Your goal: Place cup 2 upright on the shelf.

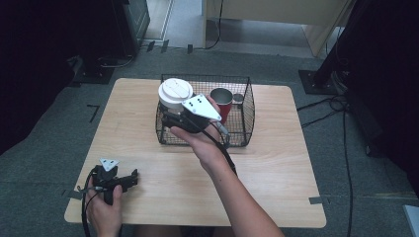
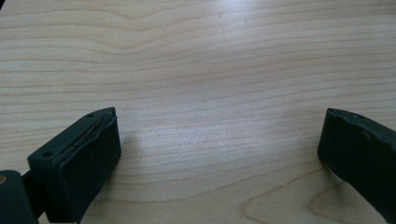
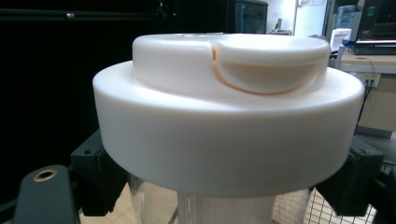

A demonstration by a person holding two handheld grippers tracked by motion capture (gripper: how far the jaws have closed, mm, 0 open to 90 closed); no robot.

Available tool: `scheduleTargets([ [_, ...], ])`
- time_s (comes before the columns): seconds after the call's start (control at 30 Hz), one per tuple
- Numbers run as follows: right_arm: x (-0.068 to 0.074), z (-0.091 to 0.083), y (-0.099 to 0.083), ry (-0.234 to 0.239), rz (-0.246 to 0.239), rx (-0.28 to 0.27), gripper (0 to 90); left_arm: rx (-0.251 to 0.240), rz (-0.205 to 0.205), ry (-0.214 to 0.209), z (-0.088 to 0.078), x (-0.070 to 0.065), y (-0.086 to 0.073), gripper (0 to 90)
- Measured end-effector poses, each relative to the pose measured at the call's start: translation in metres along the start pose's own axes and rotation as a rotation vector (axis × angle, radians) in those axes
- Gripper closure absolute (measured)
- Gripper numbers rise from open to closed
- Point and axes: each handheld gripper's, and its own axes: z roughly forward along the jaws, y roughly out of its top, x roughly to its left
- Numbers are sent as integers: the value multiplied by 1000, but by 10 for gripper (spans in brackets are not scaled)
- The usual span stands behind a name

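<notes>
Right gripper (image 1: pixel 170 114) clamped on white-lidded jar (image 1: pixel 175 95) just under its lid, held above wire basket (image 1: pixel 245 129); left gripper (image 1: pixel 129 180) spread, empty, low over table (image 1: pixel 276 173); could snag basket rim or red cup (image 1: pixel 222 102); smooth glass might slip.

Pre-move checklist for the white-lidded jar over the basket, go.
1. Right gripper shut on the white-lidded jar, jaws just under the lid: ok.
2. Jar upright: ok.
3. Jar's base above the rim of the wire basket: cannot tell.
4. Red cup in the basket beside the jar, apart from it: ok.
5. Left gripper open over bare table, out of the way: ok.
</notes>
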Motion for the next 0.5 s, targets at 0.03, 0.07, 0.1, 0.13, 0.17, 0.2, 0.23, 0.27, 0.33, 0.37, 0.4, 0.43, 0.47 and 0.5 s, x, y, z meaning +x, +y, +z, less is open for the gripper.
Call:
scheduleTargets([
  [0.03, -1, 2, 1, -2, 1, -5, 160, -2, -3, 0, 0, 0, 0, 1],
  [0.07, -2, 4, 2, -2, 11, -12, 160, -3, -5, 0, 0, 0, 0, 1],
  [0.1, -3, 6, 2, 0, 16, -24, 160, -3, -4, 0, 0, 0, 0, 1],
  [0.13, -4, 8, 3, 8, 28, -40, 160, -2, -2, 1, 0, 0, 0, 1],
  [0.17, -5, 10, 3, 5, 29, -50, 160, -2, -2, 0, 0, 0, 0, 1],
  [0.2, -7, 12, 4, -1, 26, -58, 160, -1, -1, 1, 0, 0, 0, 1],
  [0.23, -9, 16, 4, -14, 22, -63, 160, -1, 0, 1, 0, 0, 0, 1],
  [0.27, -10, 18, 4, -19, 20, -65, 160, -2, -2, 0, 0, 0, 0, 1],
  [0.33, -14, 24, 4, -37, 5, -64, 160, -2, -1, 1, 0, 0, 0, 1],
  [0.37, -15, 26, 4, -40, 0, -63, 160, -3, -2, 1, 0, 0, 0, 1],
  [0.4, -17, 29, 4, -44, -4, -67, 160, -2, -4, 0, 0, 0, 0, 1],
  [0.43, -18, 31, 4, -44, -1, -68, 160, -2, -4, 0, 0, 0, 0, 1],
  [0.47, -19, 32, 4, -47, -1, -69, 160, -2, -4, 0, 0, 0, 0, 1],
  [0.5, -21, 35, 5, -49, -3, -73, 160, -2, -4, 0, 0, 0, 0, 1],
])
